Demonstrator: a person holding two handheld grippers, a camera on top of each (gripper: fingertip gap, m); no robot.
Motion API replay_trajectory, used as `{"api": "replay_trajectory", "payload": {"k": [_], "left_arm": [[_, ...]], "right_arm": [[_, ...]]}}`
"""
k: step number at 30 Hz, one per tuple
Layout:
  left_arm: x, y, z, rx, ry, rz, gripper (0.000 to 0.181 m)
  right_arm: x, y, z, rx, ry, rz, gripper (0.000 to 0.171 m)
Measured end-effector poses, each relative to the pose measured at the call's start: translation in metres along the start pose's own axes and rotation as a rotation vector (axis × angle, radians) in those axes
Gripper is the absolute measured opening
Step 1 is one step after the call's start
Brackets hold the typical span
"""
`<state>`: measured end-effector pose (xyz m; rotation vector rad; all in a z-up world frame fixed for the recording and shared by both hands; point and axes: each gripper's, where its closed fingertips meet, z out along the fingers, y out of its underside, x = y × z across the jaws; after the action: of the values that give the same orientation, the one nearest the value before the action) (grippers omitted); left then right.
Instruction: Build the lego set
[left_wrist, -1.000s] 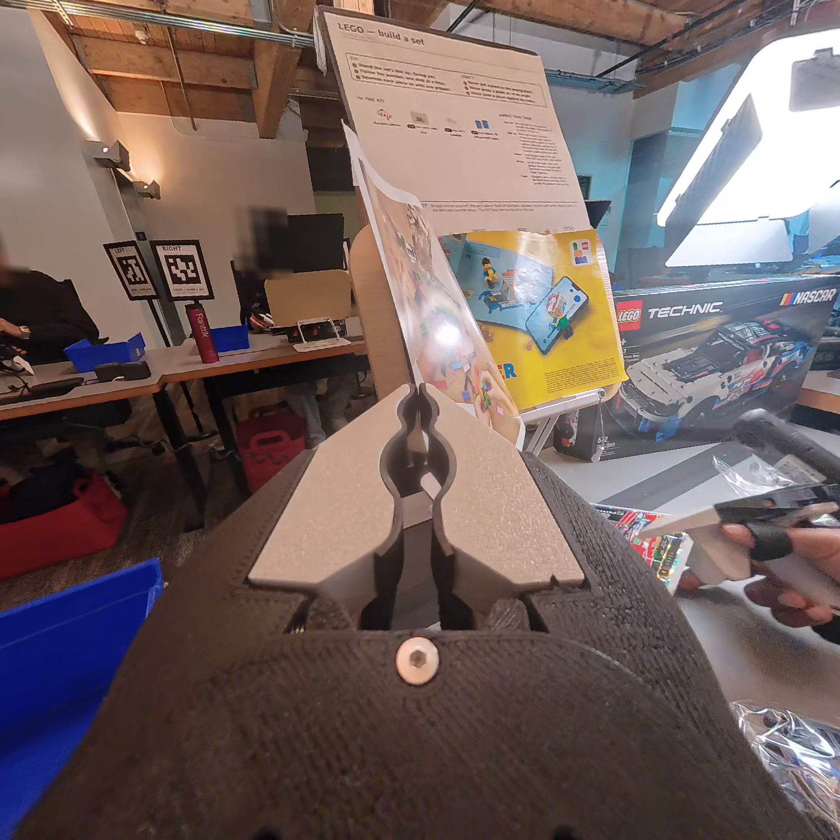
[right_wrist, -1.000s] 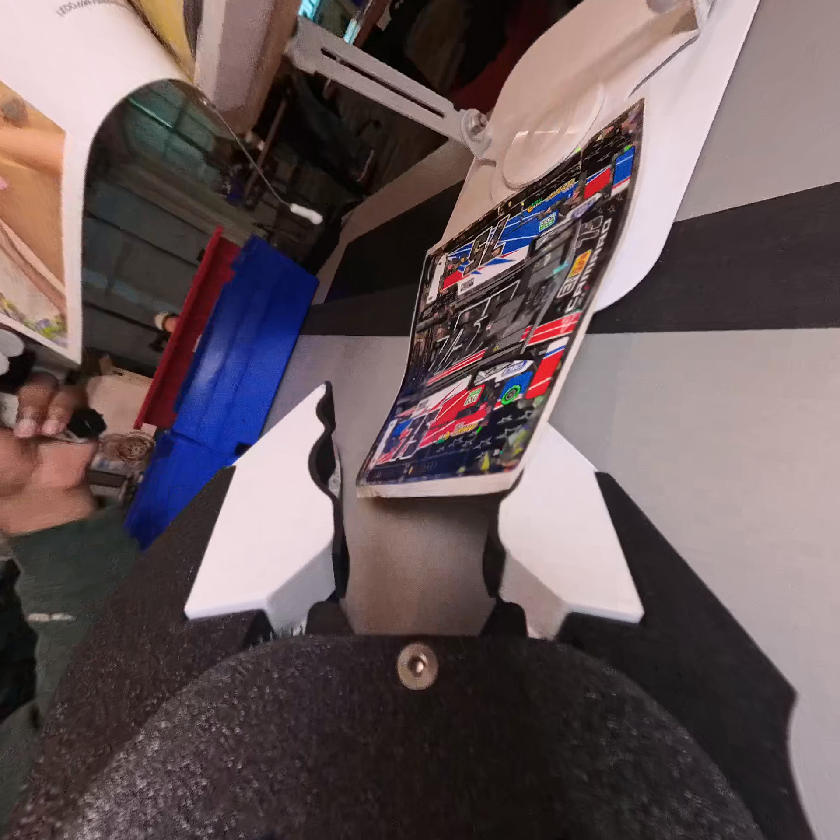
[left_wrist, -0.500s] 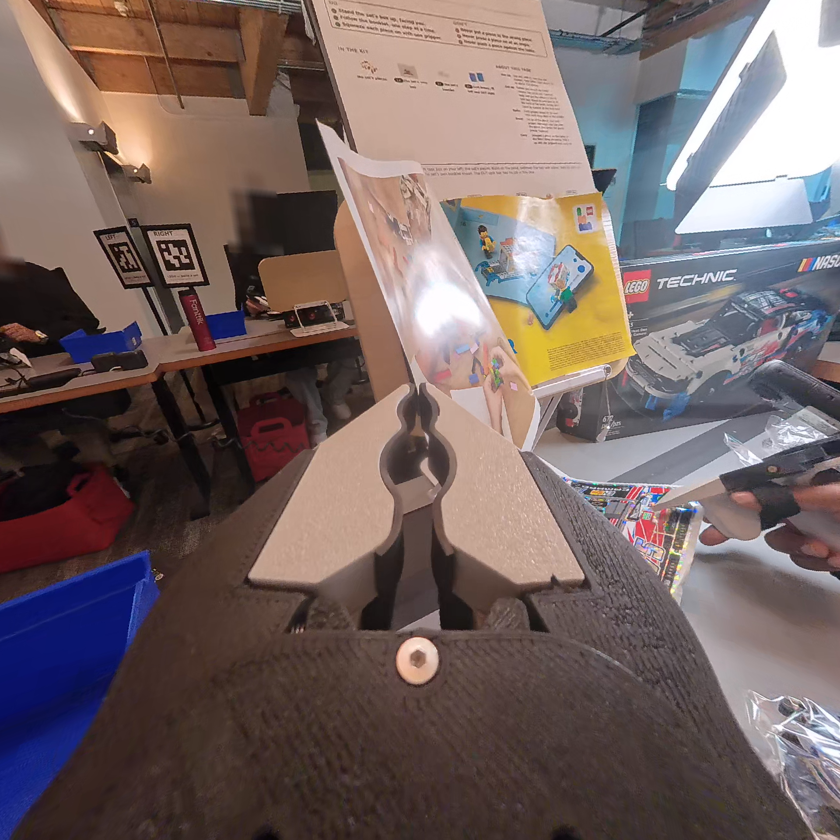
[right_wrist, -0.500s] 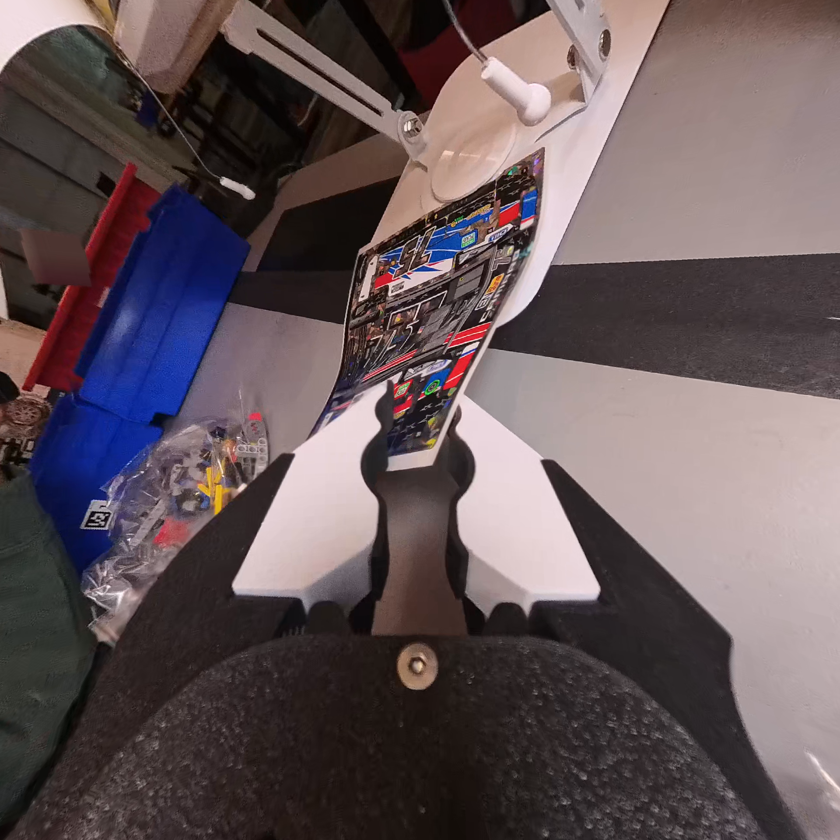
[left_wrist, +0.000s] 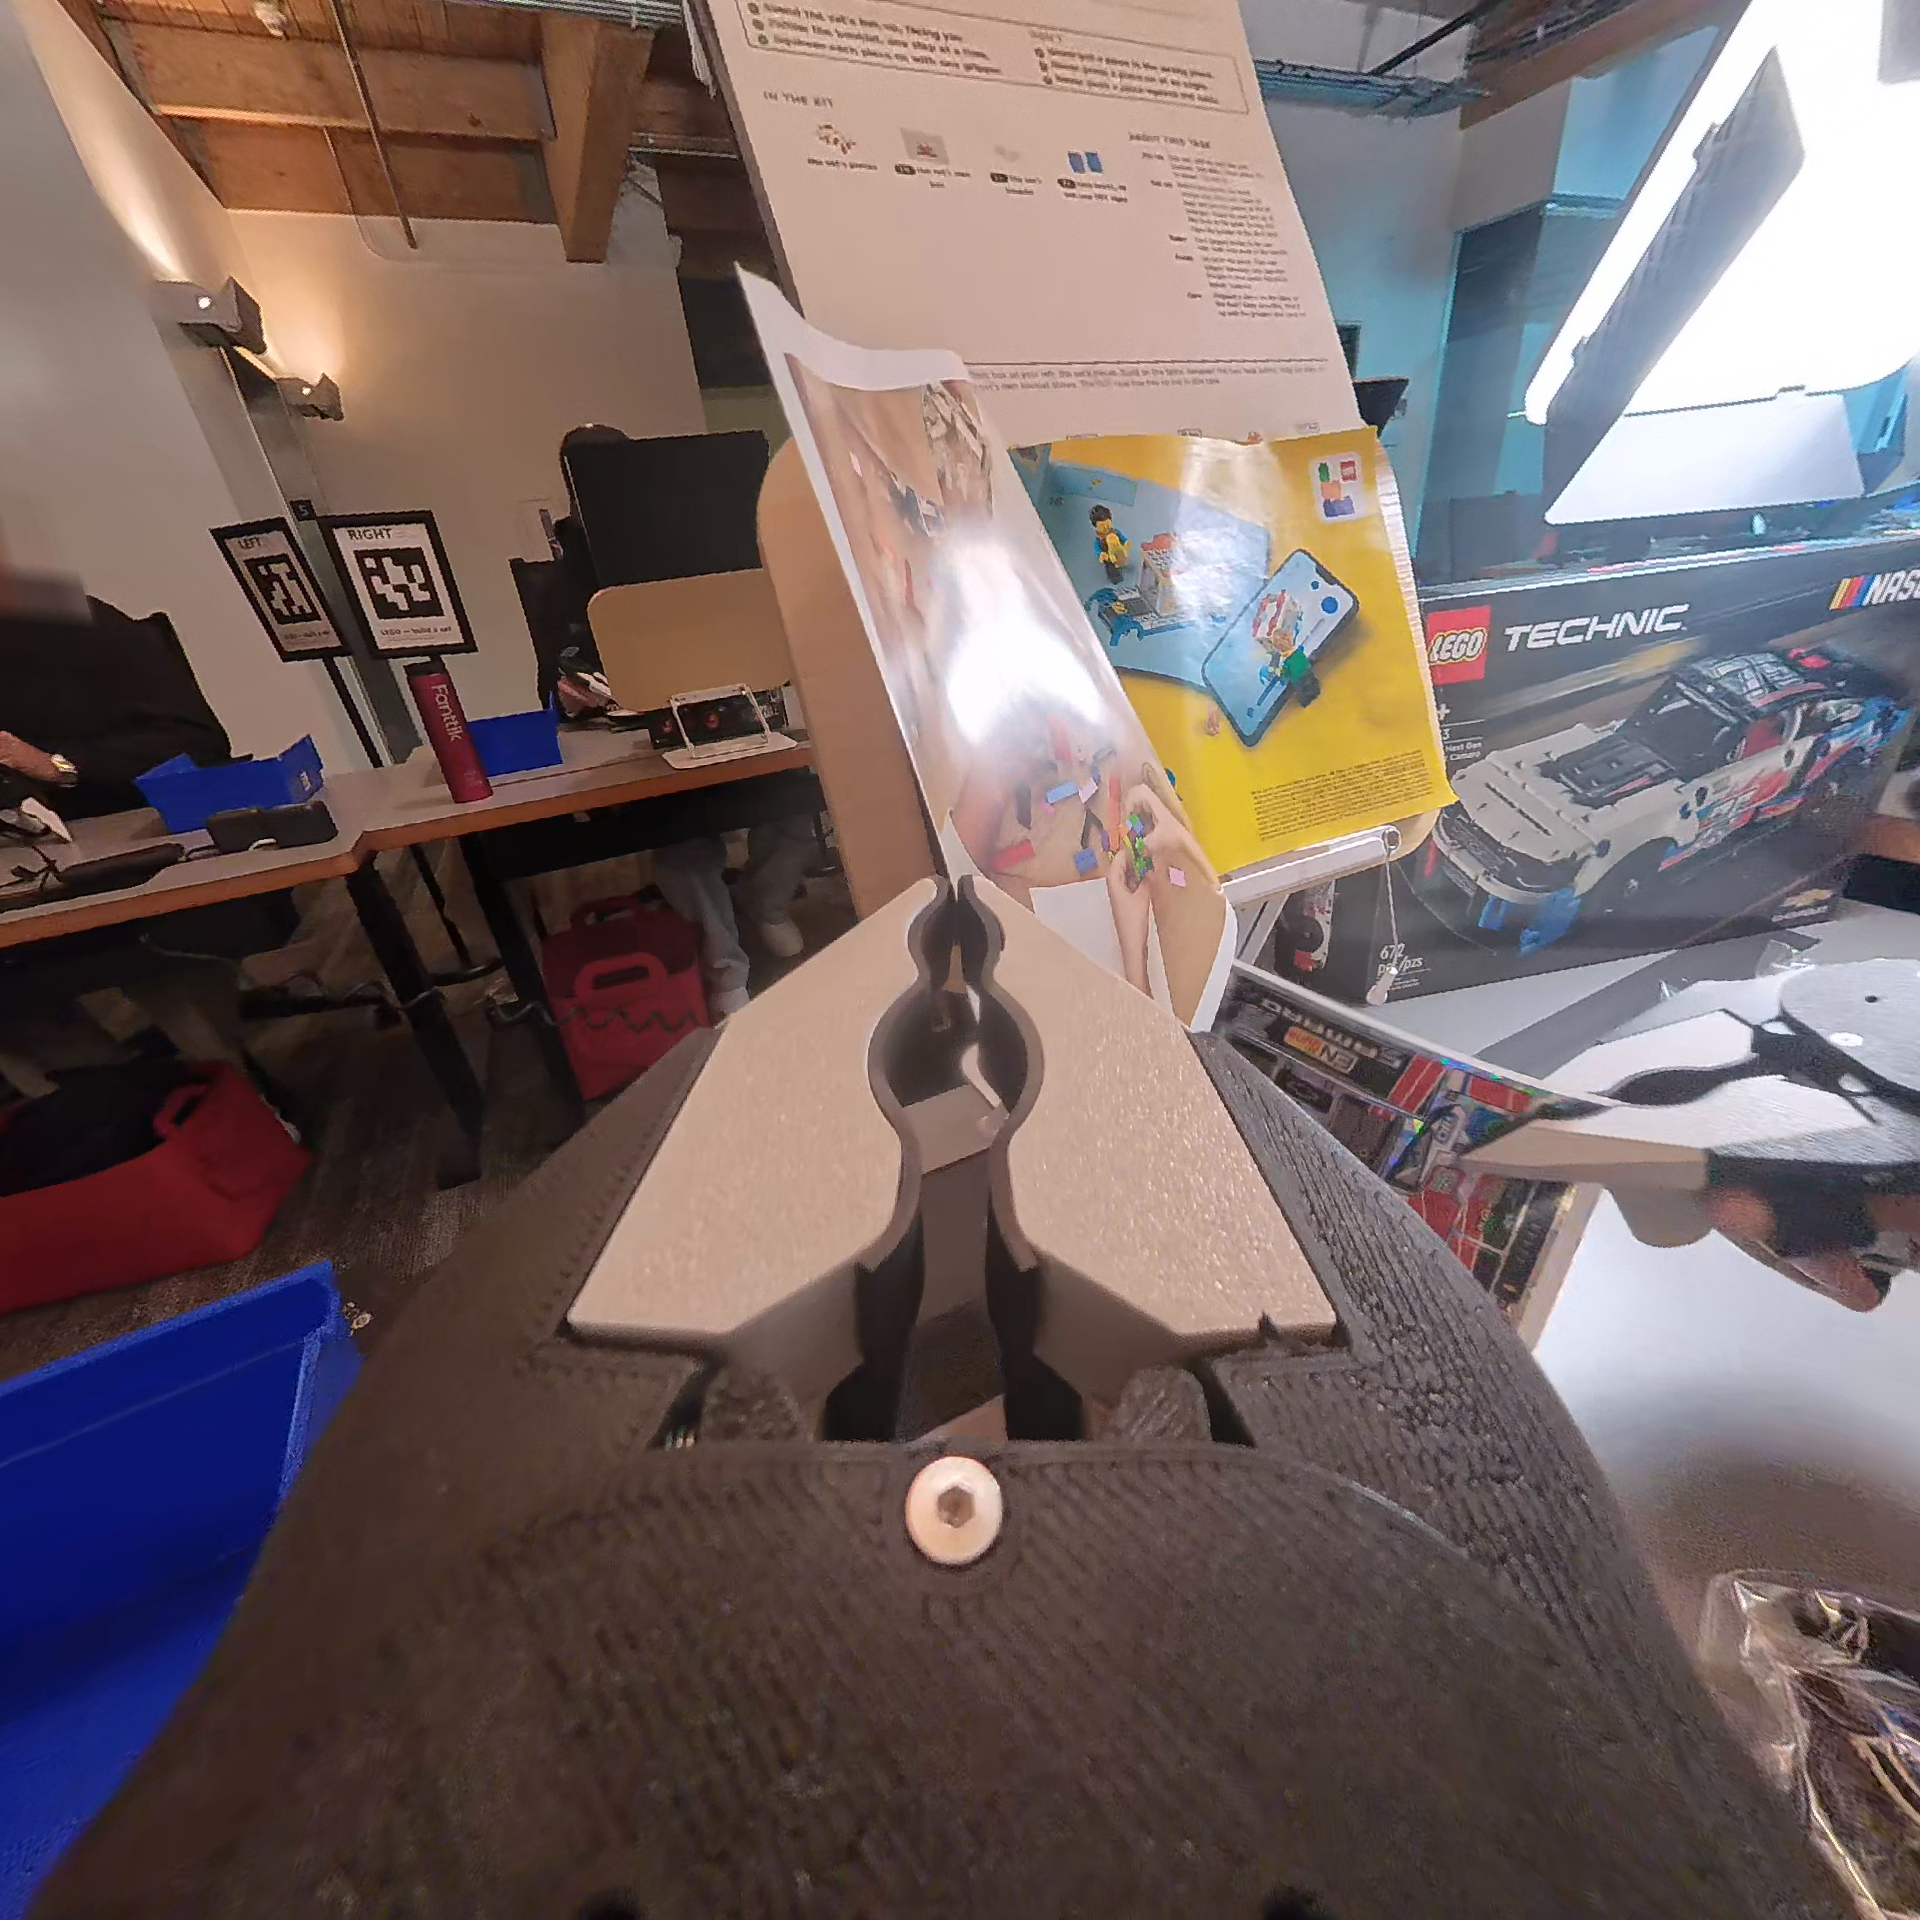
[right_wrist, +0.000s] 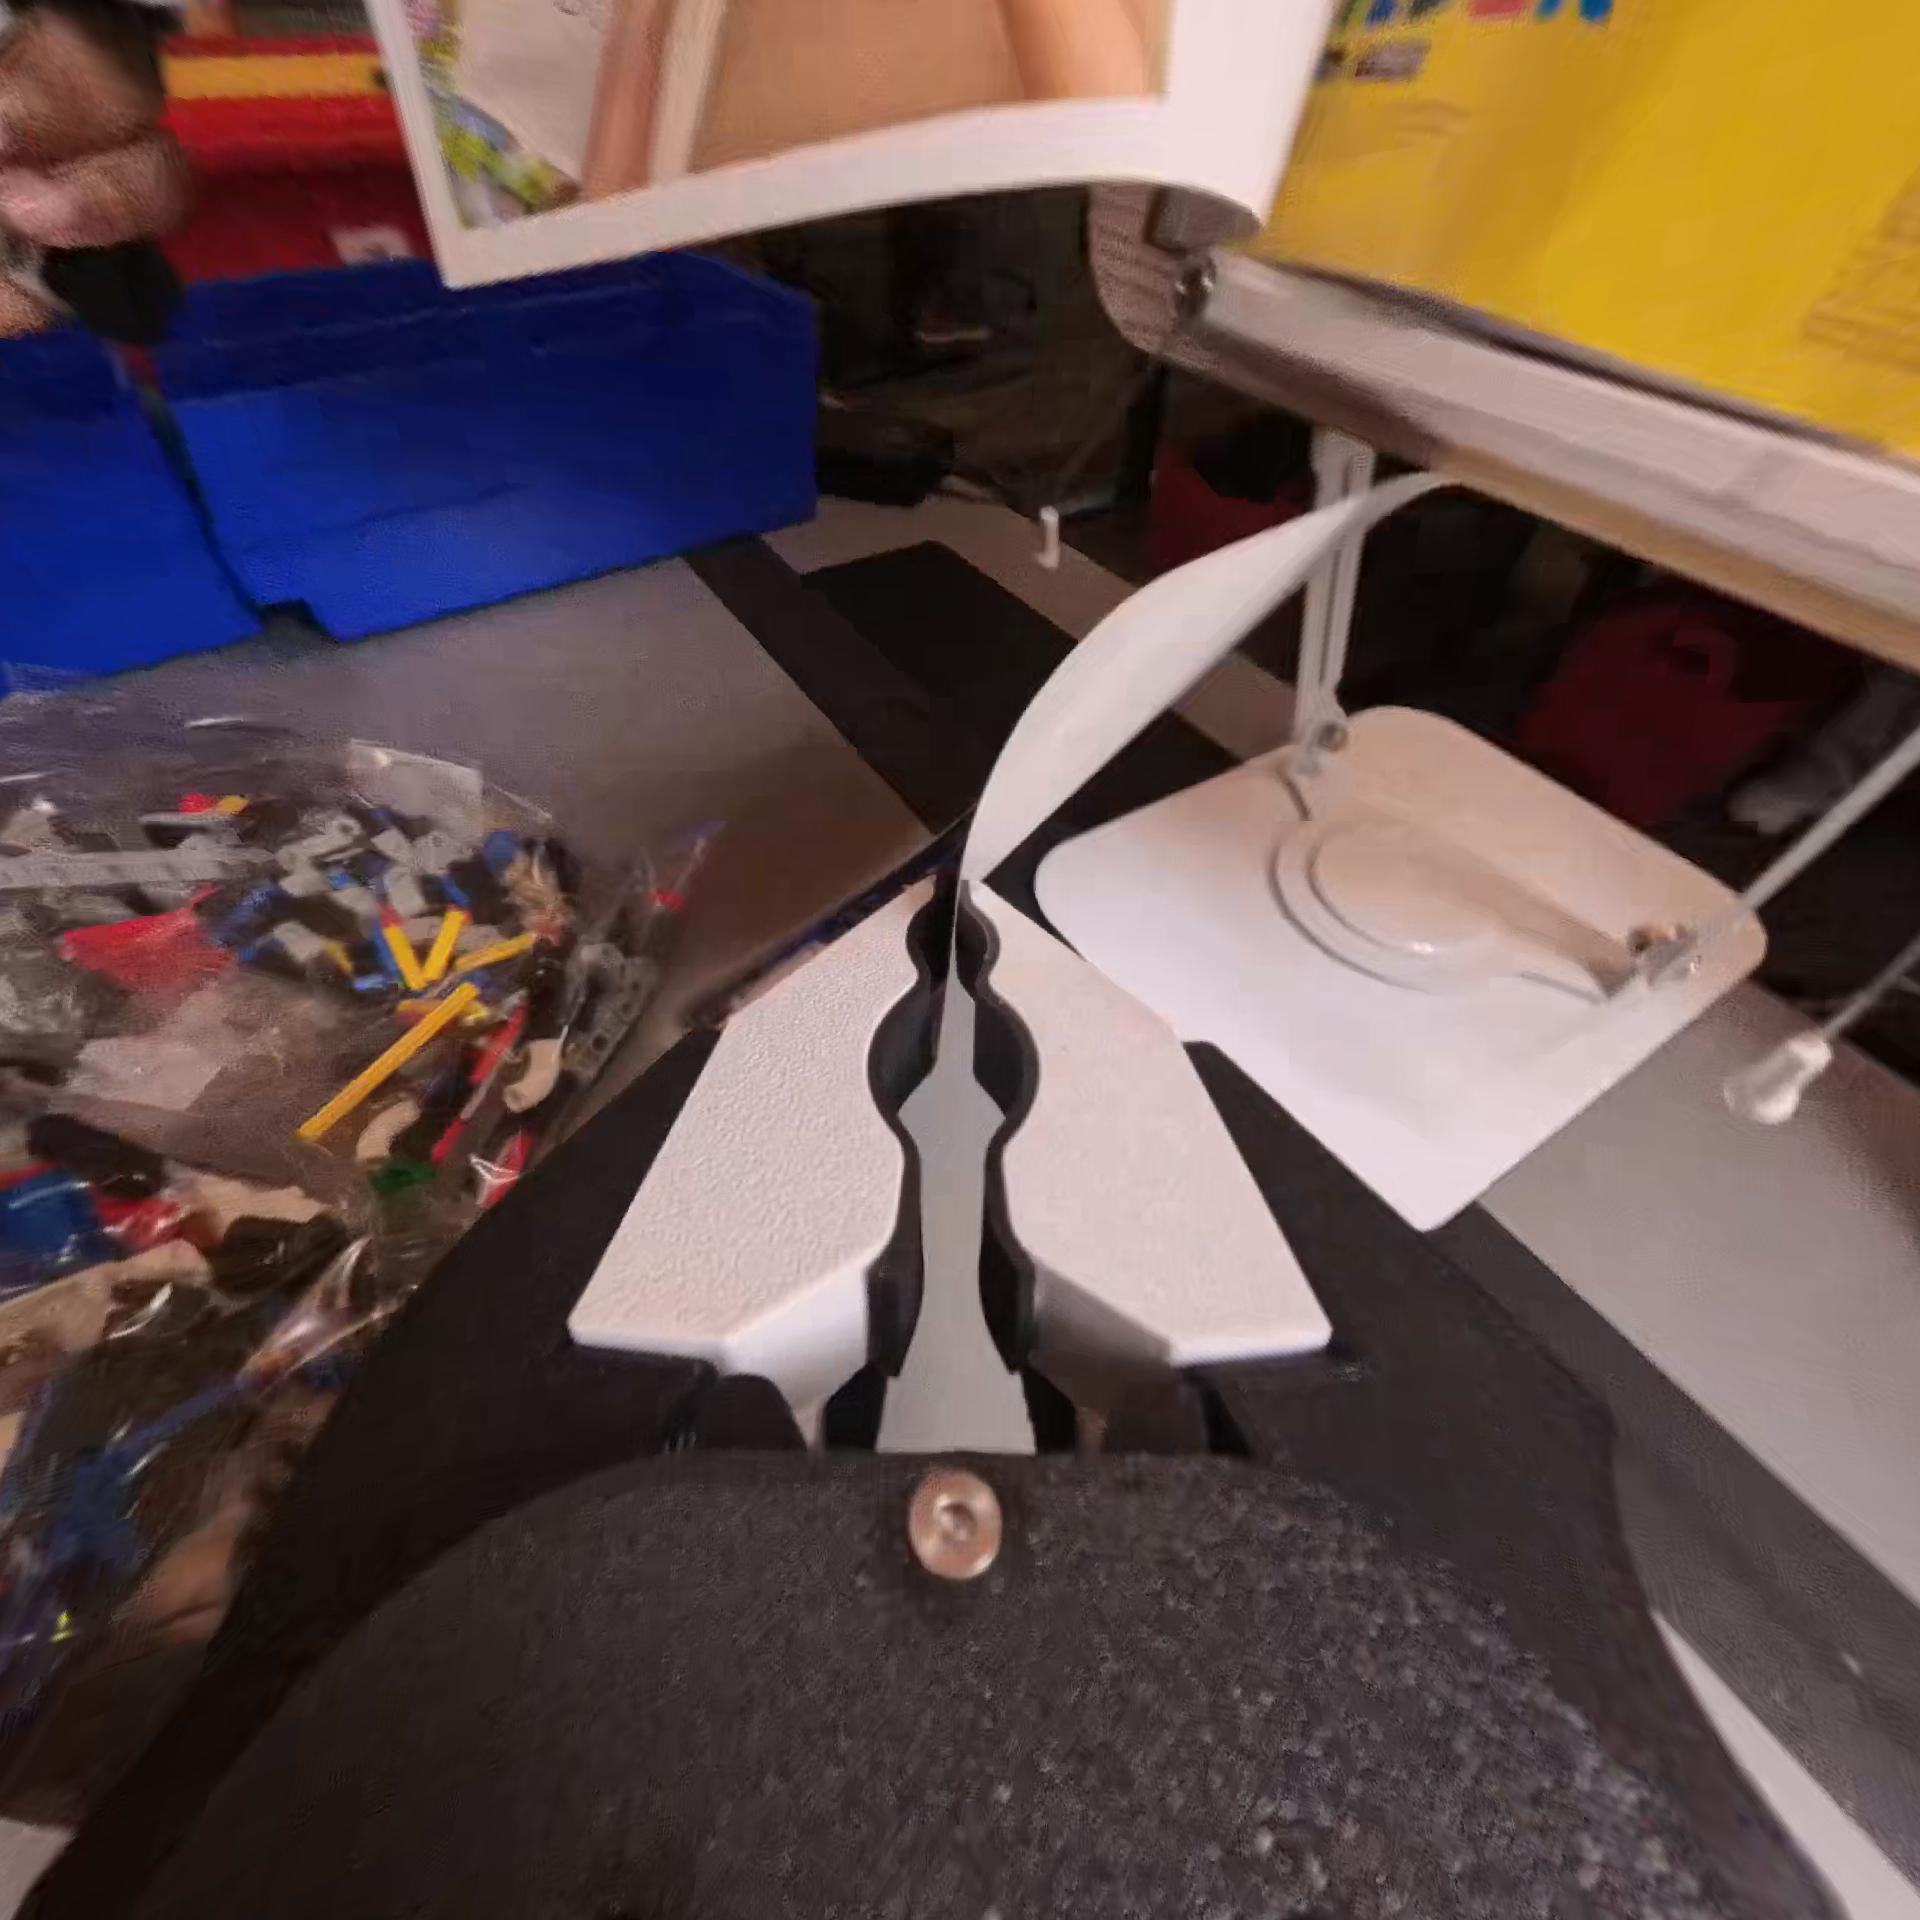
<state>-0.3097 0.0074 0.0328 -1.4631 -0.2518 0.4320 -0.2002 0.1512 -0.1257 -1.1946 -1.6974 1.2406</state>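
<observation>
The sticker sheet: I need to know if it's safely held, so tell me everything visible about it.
The sticker sheet is a thin, glossy, flexible sheet, printed in black, red and blue with shiny foil patches on its face and plain white on its back. The right gripper is shut on one edge, and the sheet bows upward from the fingers, lifted above the grey table.

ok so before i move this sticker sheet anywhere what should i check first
1. Right tongs shut on the sticker sheet: ok.
2. Sheet lying flat in the grip: not ok, it curls upward.
3. Sheet's far end clear of the stand ledge: cannot tell.
4. Left tongs shut at the edge of the booklet page: ok; how deep the bite is, cannot tell.
5. Bag of parts apart from the right tongs, on the table to their left: ok.
</observation>
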Motion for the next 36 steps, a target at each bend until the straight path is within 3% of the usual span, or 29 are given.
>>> {"api": "replay_trajectory", "payload": {"k": [2,5,8,10,12,16,20,28,36], "left_arm": [[-0.002,-0.001,-0.001,0.005,-0.003,-0.007,0.0],[-0.004,-0.002,-0.002,0.009,-0.005,-0.011,0.0],[-0.003,-0.006,-0.003,0.018,-0.005,-0.009,0.0],[-0.004,-0.008,-0.005,0.024,-0.006,-0.008,0.0],[-0.004,-0.011,-0.006,0.03,-0.007,-0.008,0.0],[-0.005,-0.013,-0.007,0.035,-0.005,-0.008,0.0],[-0.007,-0.015,-0.009,0.039,-0.005,-0.015,0.0],[-0.005,-0.017,-0.009,0.043,0.002,-0.013,0.0],[0.003,-0.017,-0.007,0.039,0.017,-0.002,0.0]], "right_arm": [[-0.02,-0.019,0.003,0.069,-0.077,-0.043,0.0],[-0.002,-0.015,0.016,0.056,-0.005,0.14,0.0],[0.018,0.014,0.037,-0.006,0.016,0.519,0.0],[0.026,0.02,0.05,0.038,-0.02,0.803,0.0],[0.039,0.021,0.063,0.093,-0.016,0.961,0.0],[0.044,0.029,0.092,0.068,0.03,1.056,0.0],[0.016,0.033,0.11,-0.048,-0.039,1.015,0.0],[0.034,0.042,0.079,0.019,0.033,1.108,0.0],[0.012,0.05,0.074,-0.023,0.002,1.117,0.0]]}}
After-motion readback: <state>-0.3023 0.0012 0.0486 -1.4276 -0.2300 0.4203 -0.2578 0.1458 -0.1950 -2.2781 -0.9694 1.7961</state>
